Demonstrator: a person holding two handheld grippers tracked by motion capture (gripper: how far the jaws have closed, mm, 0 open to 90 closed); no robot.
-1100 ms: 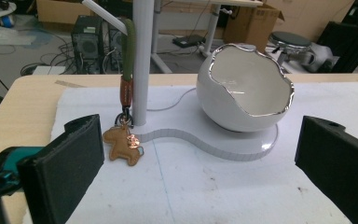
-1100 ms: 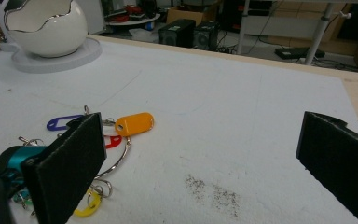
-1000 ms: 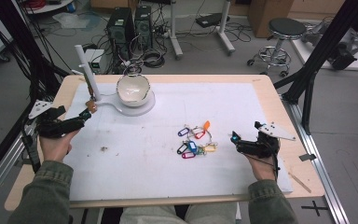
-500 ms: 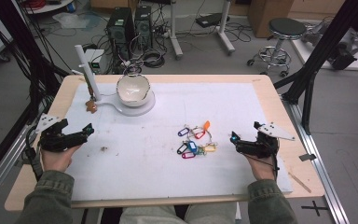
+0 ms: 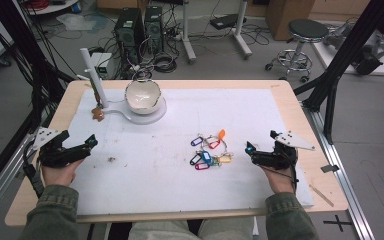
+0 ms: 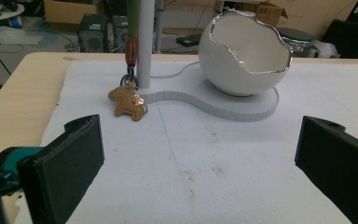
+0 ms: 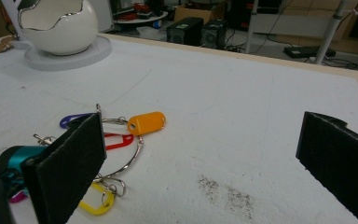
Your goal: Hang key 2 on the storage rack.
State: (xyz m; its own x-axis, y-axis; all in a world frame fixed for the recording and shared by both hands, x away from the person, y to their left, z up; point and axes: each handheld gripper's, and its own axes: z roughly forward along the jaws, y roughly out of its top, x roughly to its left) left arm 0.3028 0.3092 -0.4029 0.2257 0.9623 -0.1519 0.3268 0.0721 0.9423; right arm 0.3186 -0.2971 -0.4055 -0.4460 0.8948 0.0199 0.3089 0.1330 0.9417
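A white egg-shaped bowl [image 5: 142,95] [image 6: 247,56] [image 7: 58,23] sits on a white base with an upright post [image 5: 91,67] [image 6: 145,42] at the mat's back left. A brown charm [image 5: 98,114] [image 6: 128,100] hangs from the post on a strap and rests on the mat. A bunch of coloured key tags [image 5: 207,150] on rings lies right of centre, its orange tag [image 7: 147,122] on the far side. My left gripper [image 5: 91,142] [image 6: 200,154] is open at the front left and faces the charm from a distance. My right gripper [image 5: 250,150] [image 7: 200,154] is open, just right of the tags.
A white mat [image 5: 280,115] covers most of the wooden table [image 5: 300,100]. A small dark smudge [image 5: 111,160] marks the mat near the left gripper. Black frame poles [image 5: 340,70] stand at both sides. Computers and a stool [image 5: 307,32] are on the floor beyond.
My left gripper has drawn back from the charm by the post toward the table's front left. The right gripper and the key tags have stayed put.
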